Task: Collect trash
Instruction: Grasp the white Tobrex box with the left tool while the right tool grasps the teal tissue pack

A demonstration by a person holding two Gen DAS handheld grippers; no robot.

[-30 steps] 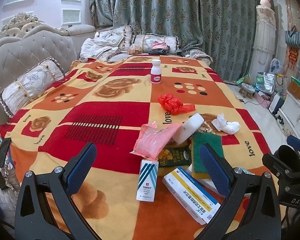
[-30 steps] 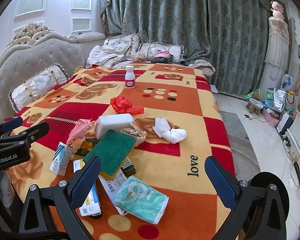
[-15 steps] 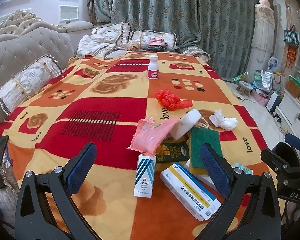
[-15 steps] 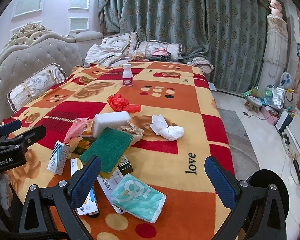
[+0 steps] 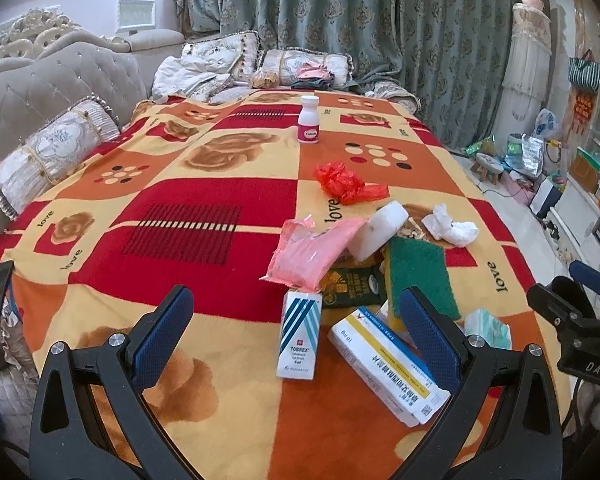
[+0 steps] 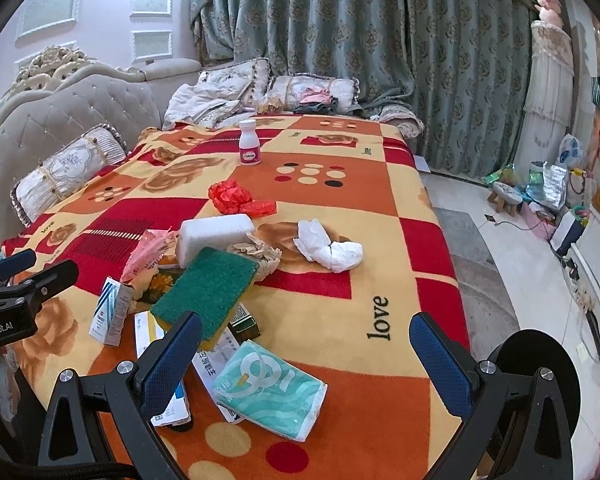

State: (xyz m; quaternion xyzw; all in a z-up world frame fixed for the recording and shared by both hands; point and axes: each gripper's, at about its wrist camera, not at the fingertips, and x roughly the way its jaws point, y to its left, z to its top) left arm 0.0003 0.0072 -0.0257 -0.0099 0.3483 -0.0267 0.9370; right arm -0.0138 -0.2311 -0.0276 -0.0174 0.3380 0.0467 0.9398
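Both grippers are spread wide with nothing between the fingers — the left gripper (image 5: 296,322) hangs over the near edge of the blanket (image 5: 172,184), the right gripper (image 6: 306,346) over the near right part. The trash sits in a heap toward the near edge: a striped medicine box (image 5: 299,336) standing up, a long yellow-and-white box (image 5: 388,364) lying just beside it, a pink bag (image 5: 314,252) leaning on a white sponge (image 5: 378,230), and a green scrub pad (image 6: 206,290) resting tilted on the pile. A teal tissue pack (image 6: 270,390) lies closest to the right gripper. Further in there's a crumpled red bag (image 6: 238,198) and a white tissue wad (image 6: 328,246), apart from each other — and a white bottle (image 6: 249,148) stands alone near the far edge.
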